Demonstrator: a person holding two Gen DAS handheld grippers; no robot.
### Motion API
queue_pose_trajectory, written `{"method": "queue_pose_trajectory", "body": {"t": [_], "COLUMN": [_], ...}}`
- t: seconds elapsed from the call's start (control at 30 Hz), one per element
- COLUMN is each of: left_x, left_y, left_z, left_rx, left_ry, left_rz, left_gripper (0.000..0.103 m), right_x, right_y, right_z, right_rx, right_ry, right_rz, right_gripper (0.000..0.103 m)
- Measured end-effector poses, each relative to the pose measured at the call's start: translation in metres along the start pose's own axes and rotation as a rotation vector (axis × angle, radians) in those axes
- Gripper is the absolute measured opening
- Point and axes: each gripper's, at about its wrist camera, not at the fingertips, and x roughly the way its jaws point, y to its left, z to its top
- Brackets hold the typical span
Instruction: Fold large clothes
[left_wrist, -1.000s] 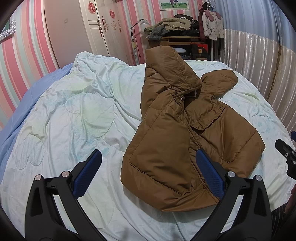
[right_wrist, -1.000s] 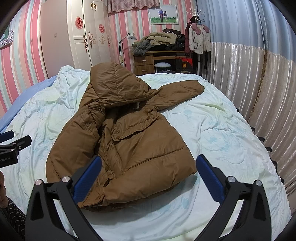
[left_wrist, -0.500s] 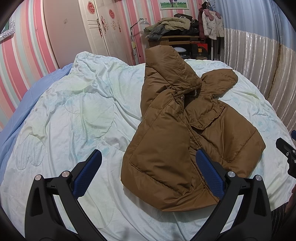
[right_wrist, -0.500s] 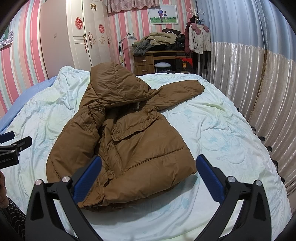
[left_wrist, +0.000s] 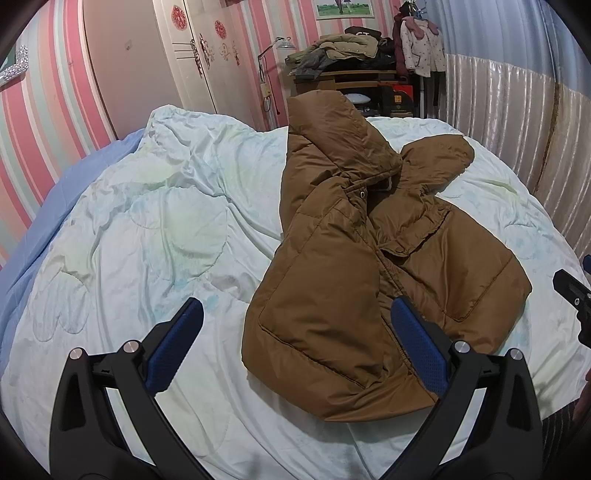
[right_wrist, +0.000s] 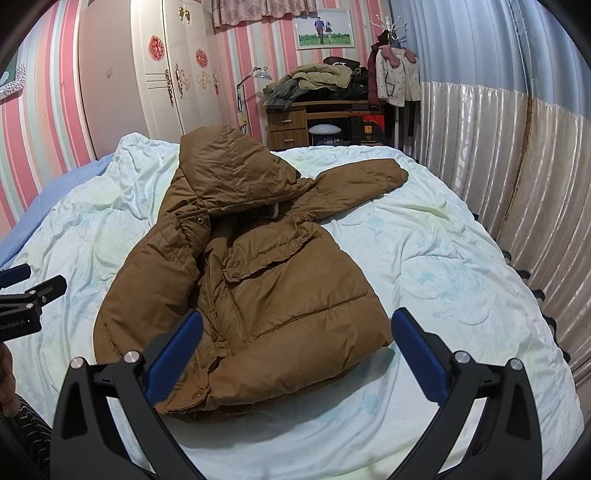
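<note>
A brown hooded puffer jacket (left_wrist: 369, 258) (right_wrist: 258, 273) lies front up on the pale quilt (left_wrist: 147, 229) (right_wrist: 443, 266) of a bed, hood toward the far wall. One sleeve stretches out to the right; the other side is folded over the body. My left gripper (left_wrist: 293, 341) hovers open above the jacket's near left hem, nothing between its blue pads. My right gripper (right_wrist: 295, 345) is open too, above the near right hem. Each gripper's tip shows at the edge of the other's view.
A wooden desk (right_wrist: 295, 122) piled with clothes stands beyond the bed, with a coat rack (right_wrist: 395, 77) beside it. A white wardrobe (right_wrist: 173, 74) is at the back left. A pleated curtain (right_wrist: 498, 155) runs along the right side. A blue sheet (left_wrist: 55, 206) edges the left.
</note>
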Motion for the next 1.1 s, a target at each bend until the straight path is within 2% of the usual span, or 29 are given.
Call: {"method": "queue_pose_trajectory", "body": {"t": [0.43, 0.87, 1.1], "left_x": [-0.007, -0.003, 0.012], "left_y": [-0.013, -0.022, -0.015], "left_z": [0.006, 0.009, 0.009], "left_rx": [0.02, 0.045, 0.017], "left_ry": [-0.01, 0.002, 0.069], "left_rz": [-0.09, -0.085, -0.076], "left_gripper": [0.1, 0.1, 0.1], "right_x": [-0.002, -0.007, -0.004], "right_y": [0.0, -0.003, -0.015], "right_z": [-0.003, -0.001, 0.004], "right_rx": [0.02, 0.047, 0.07], "right_ry": [-0.009, -0.029, 0.002], "right_rz": [0.003, 0.006, 0.018], "right_gripper": [0.102, 0.102, 0.102]}}
